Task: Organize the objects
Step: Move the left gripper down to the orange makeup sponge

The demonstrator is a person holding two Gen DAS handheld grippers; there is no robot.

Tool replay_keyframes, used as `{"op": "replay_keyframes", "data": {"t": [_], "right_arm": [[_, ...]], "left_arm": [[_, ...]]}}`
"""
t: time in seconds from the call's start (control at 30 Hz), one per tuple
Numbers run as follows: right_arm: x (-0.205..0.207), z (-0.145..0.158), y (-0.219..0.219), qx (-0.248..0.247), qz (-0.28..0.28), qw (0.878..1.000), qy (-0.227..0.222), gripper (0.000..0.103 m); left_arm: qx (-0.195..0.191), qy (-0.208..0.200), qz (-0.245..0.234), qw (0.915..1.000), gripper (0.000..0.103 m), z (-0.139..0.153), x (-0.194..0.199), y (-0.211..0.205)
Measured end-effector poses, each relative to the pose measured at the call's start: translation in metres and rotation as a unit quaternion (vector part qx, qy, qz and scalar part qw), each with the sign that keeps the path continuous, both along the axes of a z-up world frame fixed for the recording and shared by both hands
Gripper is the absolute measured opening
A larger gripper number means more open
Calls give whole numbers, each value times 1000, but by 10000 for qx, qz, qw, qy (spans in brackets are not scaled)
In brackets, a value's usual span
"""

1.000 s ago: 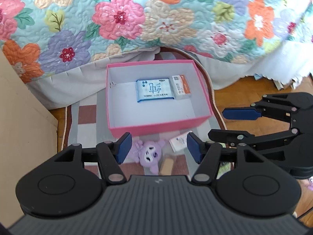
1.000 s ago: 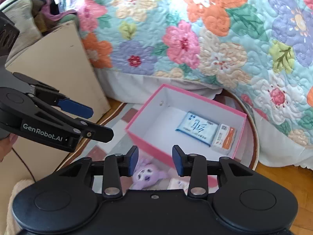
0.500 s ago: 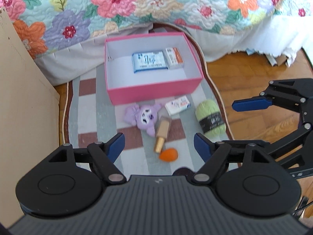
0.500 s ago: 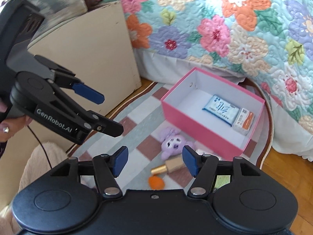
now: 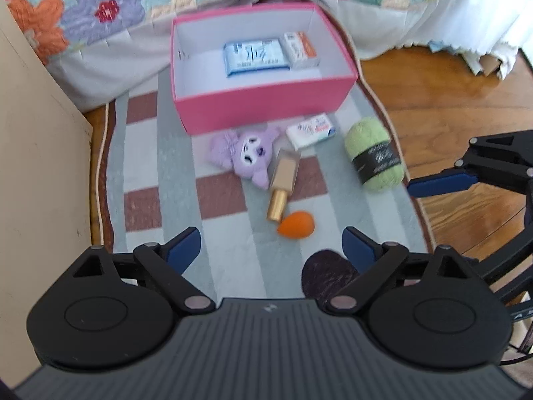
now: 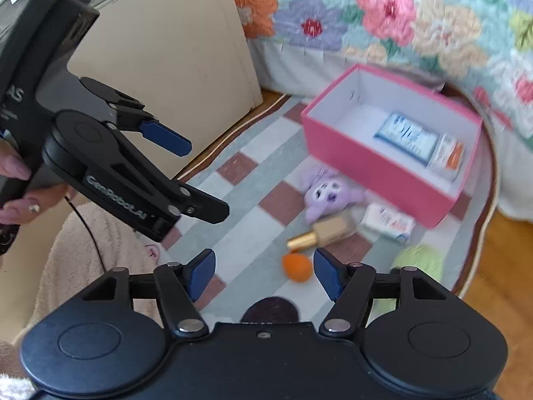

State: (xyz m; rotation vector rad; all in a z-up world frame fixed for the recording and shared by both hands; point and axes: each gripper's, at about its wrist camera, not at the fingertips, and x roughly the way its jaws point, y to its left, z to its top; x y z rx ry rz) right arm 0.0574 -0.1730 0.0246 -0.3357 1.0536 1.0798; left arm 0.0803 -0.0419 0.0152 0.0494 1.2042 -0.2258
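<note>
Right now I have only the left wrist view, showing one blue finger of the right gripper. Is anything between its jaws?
Observer: No. The right gripper holds nothing; its jaws are opening.
Operator: What lies ahead of it?
Observer: The orange sponge on the rug, framed between its fingertips.
Operator: Anything below the left gripper?
Observer: A beige fluffy cloth, beside the rug.

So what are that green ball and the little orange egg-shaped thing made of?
The green ball looks like soft wool or acrylic yarn: fuzzy, matte, wound strands under a black paper band. The orange egg looks like matte foam, probably a makeup sponge: smooth and without shine, though the blur leaves that open.
</note>
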Motion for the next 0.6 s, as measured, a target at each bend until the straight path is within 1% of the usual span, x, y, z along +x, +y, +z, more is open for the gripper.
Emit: {"op": "replay_keyframes", "data": {"t": [0.17, 0.2, 0.27, 0.3, 0.4, 0.53, 0.6], "right_arm": [[1, -32, 7, -119, -54, 9999, 100, 71], [1, -42, 10, -136, -52, 9999, 84, 71], [0, -57, 14, -231, -90, 9997, 62, 71], [-1, -65, 15, -243, -148, 9996, 50, 71], [-3, -83, 18, -167, -291, 9994, -27, 71], [-3, -113, 21, -2, -423, 9991, -40, 71], [-4, -130, 23, -17, -506, 9986, -169, 71]], "left_arm": [[76, -4, -117, 9999, 93, -33, 1, -6], [106, -70, -81, 9999, 93, -38, 3, -7], [238, -325, 122, 9991, 93, -48, 5, -7], [242, -327, 159, 9990, 93, -54, 7, -7], [-6, -187, 122, 9997, 93, -70, 13, -4], [-223, -133, 128, 9996, 93, -91, 16, -7], [-442, -50, 155, 9989, 91, -104, 18, -8]]}}
